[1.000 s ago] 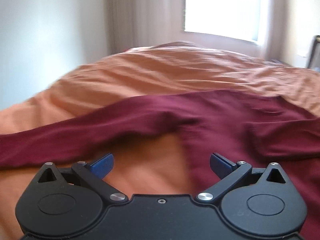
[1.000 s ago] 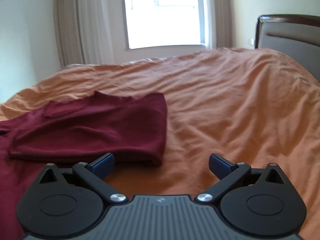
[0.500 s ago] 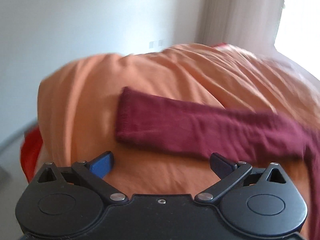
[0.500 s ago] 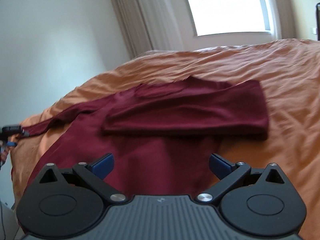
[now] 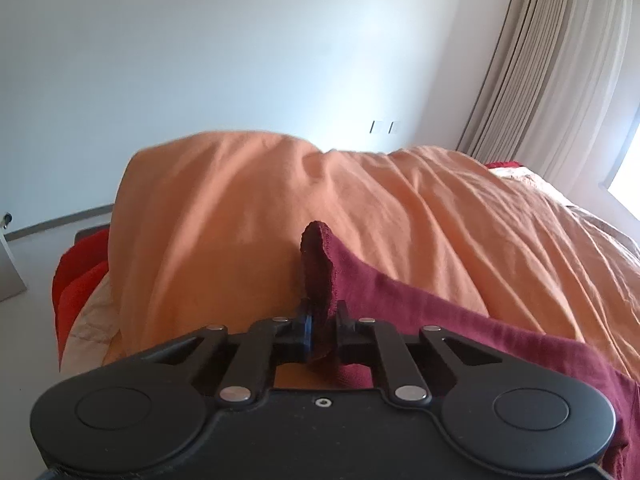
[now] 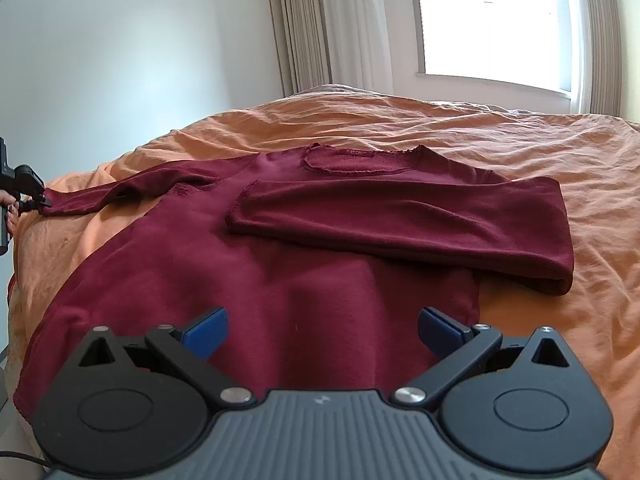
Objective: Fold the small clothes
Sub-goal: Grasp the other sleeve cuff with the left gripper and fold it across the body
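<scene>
- Maroon knit: the sweater (image 6: 256, 264) lies flat, front up, on the orange bed (image 6: 560, 168), its hem toward the near edge and its neck toward the window (image 6: 492, 20).
- What changed: a second ago the left gripper (image 5: 323, 322) hung open over the body of the sweater; half a second ago it had swung out over the loose sleeve near the bed's left edge; now its fingers (image 5: 305, 320) are closed on the cuff (image 5: 318, 256), which stands up between them.
- From the right wrist view the same grip shows at the far left: the left gripper (image 6: 42, 203) pinches the end of the sleeve (image 6: 132, 190), which runs out straight from the shoulder toward the bed's left edge.
- The right gripper (image 6: 322, 330) has also moved: it looked past the sweater's right side a second ago, and now sits above the hem, fingers (image 6: 208, 330) wide apart and holding nothing.
- The other sleeve (image 6: 400, 220) is already folded across the chest, its cuff ending near the middle.
- Judgement: one sleeve fold is done and the second is starting. With the cuff secured, the next move is likely to carry it across the chest onto the first sleeve.
- Risk, as I read it: the grip is only on the cuff's end, so the knit may stretch or drag the shoulder off line.
</scene>
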{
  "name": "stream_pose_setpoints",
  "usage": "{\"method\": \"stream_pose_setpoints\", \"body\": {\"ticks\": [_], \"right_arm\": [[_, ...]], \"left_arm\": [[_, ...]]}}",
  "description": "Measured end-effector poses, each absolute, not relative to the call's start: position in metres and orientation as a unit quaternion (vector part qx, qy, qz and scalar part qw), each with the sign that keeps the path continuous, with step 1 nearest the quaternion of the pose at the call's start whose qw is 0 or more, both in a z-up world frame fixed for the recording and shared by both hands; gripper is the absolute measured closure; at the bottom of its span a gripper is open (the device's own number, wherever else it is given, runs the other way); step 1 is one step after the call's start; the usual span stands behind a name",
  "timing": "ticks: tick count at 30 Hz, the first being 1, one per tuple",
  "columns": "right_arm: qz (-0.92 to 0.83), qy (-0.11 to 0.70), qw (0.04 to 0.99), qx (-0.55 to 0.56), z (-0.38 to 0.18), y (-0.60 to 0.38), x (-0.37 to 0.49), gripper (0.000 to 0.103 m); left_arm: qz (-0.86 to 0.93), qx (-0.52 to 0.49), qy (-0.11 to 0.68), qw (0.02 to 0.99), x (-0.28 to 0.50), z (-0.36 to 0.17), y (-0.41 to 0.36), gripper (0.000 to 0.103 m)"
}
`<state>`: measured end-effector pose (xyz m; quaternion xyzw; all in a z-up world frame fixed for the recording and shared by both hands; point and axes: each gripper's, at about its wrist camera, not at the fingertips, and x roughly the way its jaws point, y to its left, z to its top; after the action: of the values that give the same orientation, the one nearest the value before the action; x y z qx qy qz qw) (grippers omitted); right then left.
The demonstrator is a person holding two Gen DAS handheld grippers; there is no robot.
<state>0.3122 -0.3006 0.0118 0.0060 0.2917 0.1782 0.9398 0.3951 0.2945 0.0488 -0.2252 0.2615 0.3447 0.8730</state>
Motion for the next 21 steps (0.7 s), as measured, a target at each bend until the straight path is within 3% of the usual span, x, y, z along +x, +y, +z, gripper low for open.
{"method": "stream_pose_setpoints", "body": {"ticks": [10,21], "right_arm": [[0.168,0.25,0.953,0.027,0.01,-0.321,0.31,0.0],[0.148,0.233,0.96,0.046,0.01,-0.351,0.304,0.0]], "left_arm": [[0.268,-0.145,0.201,0.931,0.414,0.112,0.244,0.095],[0.048,-0.053,0.131,0.989,0.438,0.187,0.074,0.096]]}}
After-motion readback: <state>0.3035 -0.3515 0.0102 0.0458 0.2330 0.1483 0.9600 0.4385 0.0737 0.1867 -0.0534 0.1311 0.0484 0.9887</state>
